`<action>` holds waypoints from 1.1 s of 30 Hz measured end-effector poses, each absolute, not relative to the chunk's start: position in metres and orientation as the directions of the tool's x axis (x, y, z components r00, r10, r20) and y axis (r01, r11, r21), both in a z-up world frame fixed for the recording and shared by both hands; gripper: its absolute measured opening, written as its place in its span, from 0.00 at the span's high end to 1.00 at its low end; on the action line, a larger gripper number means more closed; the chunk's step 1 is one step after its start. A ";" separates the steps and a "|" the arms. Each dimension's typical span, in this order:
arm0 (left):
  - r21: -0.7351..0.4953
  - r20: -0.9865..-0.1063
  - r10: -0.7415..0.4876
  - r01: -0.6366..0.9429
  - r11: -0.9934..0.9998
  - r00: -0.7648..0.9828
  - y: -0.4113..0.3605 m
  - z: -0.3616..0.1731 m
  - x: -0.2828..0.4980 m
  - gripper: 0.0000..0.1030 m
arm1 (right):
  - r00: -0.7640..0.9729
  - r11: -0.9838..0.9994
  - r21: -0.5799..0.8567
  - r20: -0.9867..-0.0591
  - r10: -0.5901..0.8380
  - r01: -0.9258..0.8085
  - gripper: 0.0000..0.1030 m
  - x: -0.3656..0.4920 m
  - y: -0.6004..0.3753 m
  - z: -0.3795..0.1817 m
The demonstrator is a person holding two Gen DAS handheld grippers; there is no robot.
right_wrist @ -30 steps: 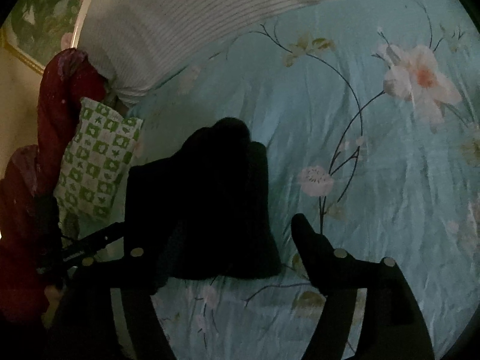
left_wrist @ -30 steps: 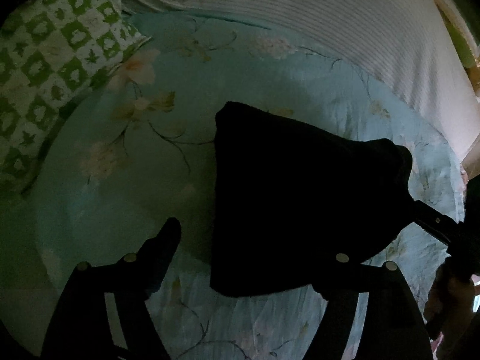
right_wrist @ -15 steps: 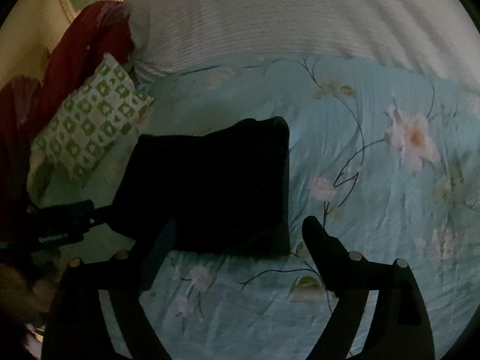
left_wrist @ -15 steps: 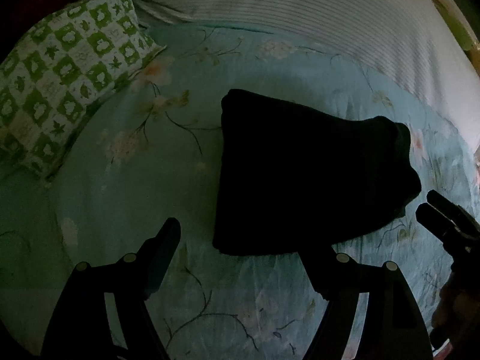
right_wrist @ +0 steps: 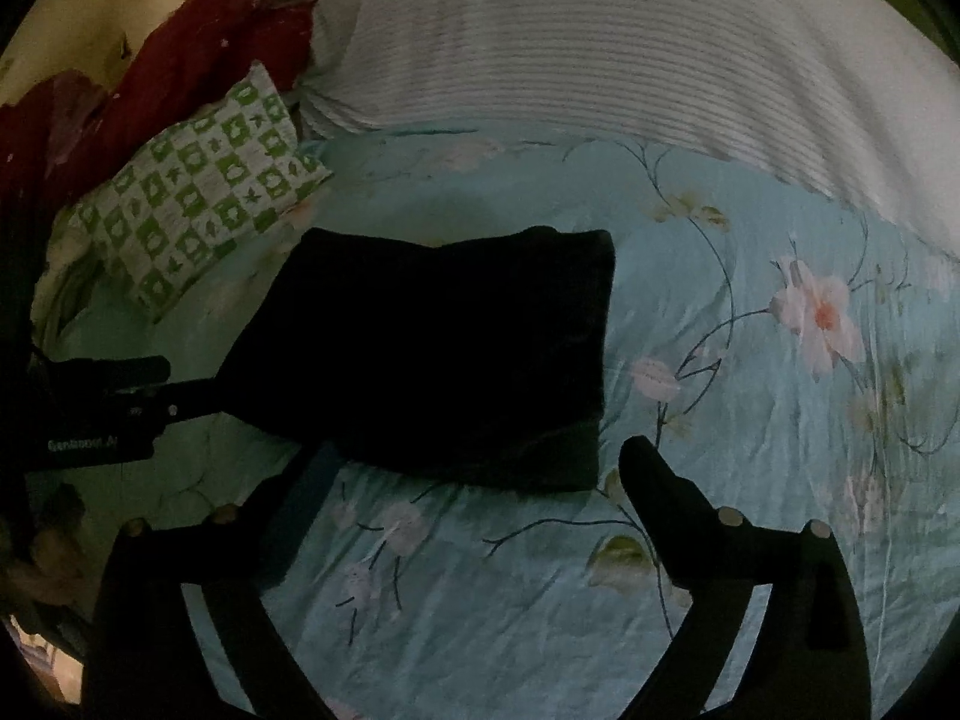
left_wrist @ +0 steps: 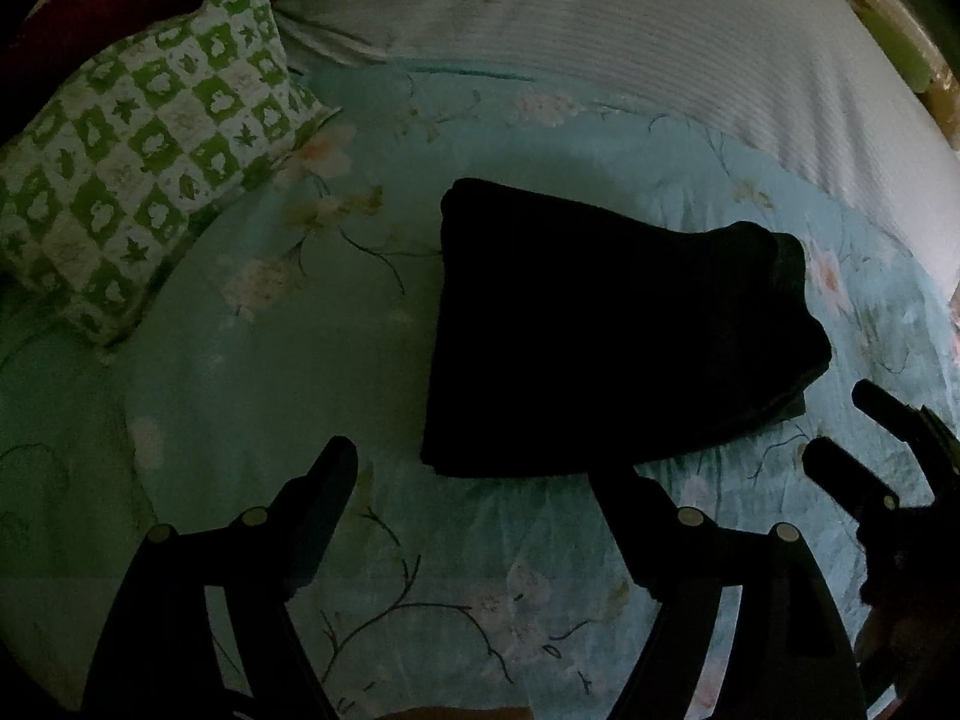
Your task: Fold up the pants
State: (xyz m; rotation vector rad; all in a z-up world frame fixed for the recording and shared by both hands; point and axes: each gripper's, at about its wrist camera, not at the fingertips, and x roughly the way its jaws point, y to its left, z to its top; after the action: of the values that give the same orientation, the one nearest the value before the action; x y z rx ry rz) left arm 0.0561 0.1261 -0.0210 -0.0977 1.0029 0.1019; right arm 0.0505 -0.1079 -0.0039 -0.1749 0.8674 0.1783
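The bed (left_wrist: pixel 252 372) fills both of my views, covered by a pale blue floral sheet (right_wrist: pixel 750 450), with a white ribbed blanket (left_wrist: pixel 630 30) across its far side. Only my right wrist view shows the dark red cloth (right_wrist: pixel 180 60) heaped behind the green-and-white checked pillow (right_wrist: pixel 204 198) and a strip of cream wall with a gilt frame edge at the top left; my left wrist view shows the same pillow (left_wrist: pixel 132 162) larger, at its left edge, and a yellowish bed rim at the top right.

The pants (left_wrist: pixel 600 336) lie folded into a thick dark rectangle near the middle of the sheet, flat and free of both tools. In my left view the long axis runs left to right, tilting down toward the right, with layered edges showing at the right end. In my right view the pants (right_wrist: pixel 444 348) sit just beyond my fingers, their stacked edge facing me.

My left hand-held gripper (left_wrist: pixel 474 486) is released, fingers spread wide above the sheet just short of the near edge, holding nothing. My right hand-held gripper (right_wrist: pixel 474 480) is likewise spread and empty. Each view catches the other tool at its side, near the short end of the pants.
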 end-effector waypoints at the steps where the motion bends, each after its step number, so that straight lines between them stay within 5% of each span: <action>1: -0.031 -0.842 0.045 -0.132 0.991 0.538 0.125 -0.022 0.054 0.22 | 0.636 0.970 -0.084 -0.767 0.084 -0.229 0.06 0.049 -0.106 -0.005; 33: 0.068 -0.817 0.121 -0.114 0.991 0.563 0.116 -0.032 0.044 0.18 | 0.645 0.970 -0.103 -0.762 0.064 -0.218 0.05 0.048 -0.101 -0.021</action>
State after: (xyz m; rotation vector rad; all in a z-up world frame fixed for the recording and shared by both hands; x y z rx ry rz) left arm 0.0442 0.1157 -0.0315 0.0078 0.9627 0.1385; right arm 0.0477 -0.1013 -0.0206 -0.1925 0.8565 0.1616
